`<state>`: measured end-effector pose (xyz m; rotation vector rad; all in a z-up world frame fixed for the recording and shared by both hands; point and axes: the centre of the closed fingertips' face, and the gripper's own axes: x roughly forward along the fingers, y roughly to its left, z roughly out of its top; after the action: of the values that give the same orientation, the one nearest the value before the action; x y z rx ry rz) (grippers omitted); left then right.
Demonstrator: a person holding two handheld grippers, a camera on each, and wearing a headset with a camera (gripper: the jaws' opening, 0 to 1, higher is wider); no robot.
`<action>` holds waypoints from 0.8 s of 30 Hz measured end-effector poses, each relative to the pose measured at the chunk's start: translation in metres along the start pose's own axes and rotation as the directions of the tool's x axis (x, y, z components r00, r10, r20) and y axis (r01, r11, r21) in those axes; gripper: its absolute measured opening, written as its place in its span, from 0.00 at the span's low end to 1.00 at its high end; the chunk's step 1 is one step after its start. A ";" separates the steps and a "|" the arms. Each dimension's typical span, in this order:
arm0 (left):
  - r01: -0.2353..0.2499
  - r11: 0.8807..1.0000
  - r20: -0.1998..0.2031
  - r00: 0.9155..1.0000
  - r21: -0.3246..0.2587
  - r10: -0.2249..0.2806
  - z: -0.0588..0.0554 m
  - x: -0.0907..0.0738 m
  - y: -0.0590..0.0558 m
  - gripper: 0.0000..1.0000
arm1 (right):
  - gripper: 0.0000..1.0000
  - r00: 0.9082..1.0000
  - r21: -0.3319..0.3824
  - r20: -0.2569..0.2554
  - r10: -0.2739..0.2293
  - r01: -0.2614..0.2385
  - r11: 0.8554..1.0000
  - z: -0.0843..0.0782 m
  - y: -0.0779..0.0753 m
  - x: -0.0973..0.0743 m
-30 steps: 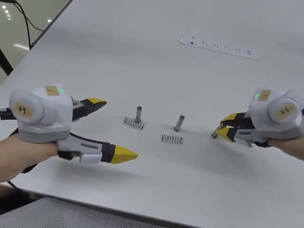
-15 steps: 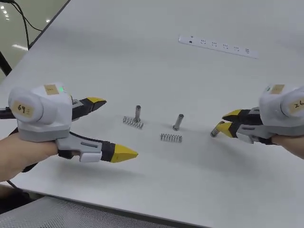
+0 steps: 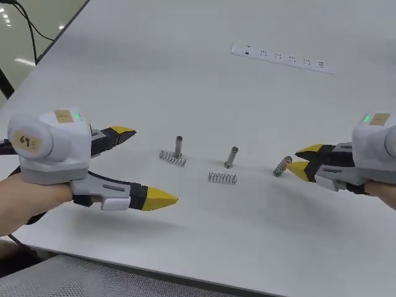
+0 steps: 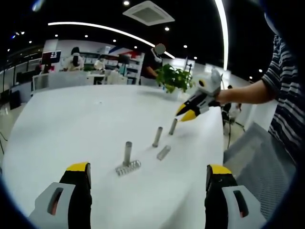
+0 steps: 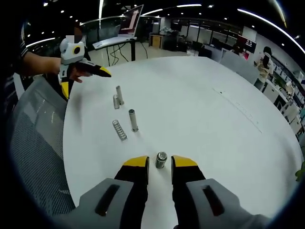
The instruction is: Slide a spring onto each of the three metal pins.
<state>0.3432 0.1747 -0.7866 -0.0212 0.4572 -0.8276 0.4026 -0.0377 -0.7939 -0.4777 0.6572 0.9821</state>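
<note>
Right tool [image 3: 293, 158] back; sprung pin [image 3: 283, 166] upright.

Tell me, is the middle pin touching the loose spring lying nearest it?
Apart. The head view shows bare table between the middle pin and that spring.

Right gripper [image 5: 160, 168]: we see its jaws parted | spring-wearing pin [image 5: 161, 160] upright just ahead, between the tips | middle pin [image 5: 134, 120] bare, loose spring [image 5: 117, 130] lying beside | far pin [image 5: 119, 95] bare, second spring [image 5: 115, 101] beside | left gripper [image 5: 86, 82] beyond.
</note>
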 end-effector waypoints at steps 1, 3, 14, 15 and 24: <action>0.000 1.000 -0.002 1.000 0.000 0.000 0.000 0.000 0.000 0.98 | 0.17 1.000 0.004 0.003 0.002 -0.002 1.000 0.000 0.001 -0.001; 0.002 1.000 -0.002 1.000 -0.001 -0.002 -0.001 0.000 0.000 0.98 | 0.17 1.000 0.005 0.005 0.001 -0.001 1.000 -0.001 0.003 -0.002; 0.005 1.000 -0.004 1.000 0.000 -0.005 0.000 0.000 -0.002 0.98 | 0.16 1.000 -0.016 0.013 0.025 -0.025 1.000 0.001 0.018 -0.005; 0.005 1.000 -0.005 1.000 0.001 -0.005 -0.001 0.000 -0.001 0.98 | 0.16 1.000 -0.021 0.010 0.028 -0.028 0.999 0.001 0.019 -0.005; 0.009 1.000 -0.007 1.000 0.001 -0.009 -0.001 0.000 -0.002 0.98 | 0.15 0.999 -0.060 -0.009 0.053 -0.053 0.997 0.004 0.026 -0.002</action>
<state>0.3413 0.1735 -0.7871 -0.0195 0.4634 -0.8365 0.3800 -0.0243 -0.7917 -0.5194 0.6506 1.0532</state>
